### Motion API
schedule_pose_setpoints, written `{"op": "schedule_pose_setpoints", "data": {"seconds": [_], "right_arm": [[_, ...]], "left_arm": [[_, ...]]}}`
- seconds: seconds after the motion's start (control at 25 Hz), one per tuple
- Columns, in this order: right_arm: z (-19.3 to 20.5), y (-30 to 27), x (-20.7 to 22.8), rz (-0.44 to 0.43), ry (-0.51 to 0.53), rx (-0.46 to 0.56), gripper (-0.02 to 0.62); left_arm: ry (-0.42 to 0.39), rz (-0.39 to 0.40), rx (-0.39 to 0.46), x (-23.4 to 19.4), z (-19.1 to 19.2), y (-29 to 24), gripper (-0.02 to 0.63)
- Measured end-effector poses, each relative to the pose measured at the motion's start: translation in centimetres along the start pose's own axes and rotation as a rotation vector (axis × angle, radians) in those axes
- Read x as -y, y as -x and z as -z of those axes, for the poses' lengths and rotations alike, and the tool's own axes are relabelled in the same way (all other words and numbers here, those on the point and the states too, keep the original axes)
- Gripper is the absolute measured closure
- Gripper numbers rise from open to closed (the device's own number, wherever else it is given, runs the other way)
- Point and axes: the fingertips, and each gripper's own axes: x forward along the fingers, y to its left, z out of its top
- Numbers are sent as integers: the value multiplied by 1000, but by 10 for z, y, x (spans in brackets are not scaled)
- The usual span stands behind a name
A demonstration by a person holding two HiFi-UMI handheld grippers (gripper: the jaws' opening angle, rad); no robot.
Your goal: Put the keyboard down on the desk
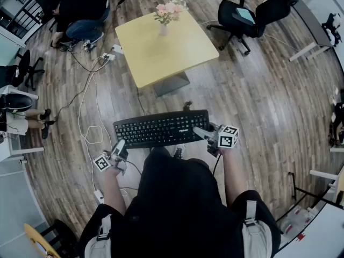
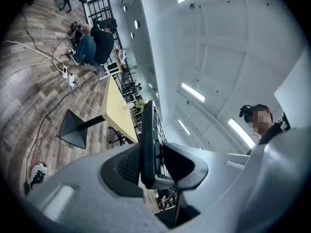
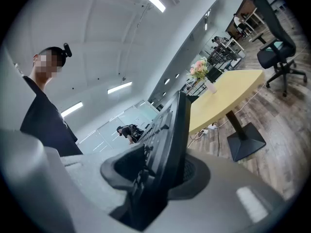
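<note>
A black keyboard (image 1: 161, 129) hangs level in the air in front of the person, above the wooden floor and short of the yellow desk (image 1: 161, 47). My left gripper (image 1: 119, 148) is shut on its left end and my right gripper (image 1: 204, 134) is shut on its right end. In the left gripper view the keyboard (image 2: 147, 144) stands edge-on between the pads of the left gripper (image 2: 150, 168), with the desk (image 2: 116, 106) beyond. The right gripper view shows the keyboard (image 3: 170, 140) clamped in the right gripper (image 3: 160, 174), and the desk (image 3: 228, 96) ahead.
A vase of pink flowers (image 1: 165, 15) stands on the desk's far side. A black office chair (image 1: 247, 15) is at the back right. White cables and a power strip (image 1: 88, 106) lie on the floor at left. One person crouches at the back left (image 1: 80, 15).
</note>
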Motion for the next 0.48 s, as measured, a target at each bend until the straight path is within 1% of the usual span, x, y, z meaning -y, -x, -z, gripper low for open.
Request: {"op": "schedule_pose_setpoints", "data": {"seconds": [0.2,0.48], "right_arm": [[2,1,0,3,8,-8,443],[0,3,1,13,-8,-13,440]], "left_arm": [[-5,5,-9,0,2,0,495],[-9,18,18,1,-1,-6,495]]}}
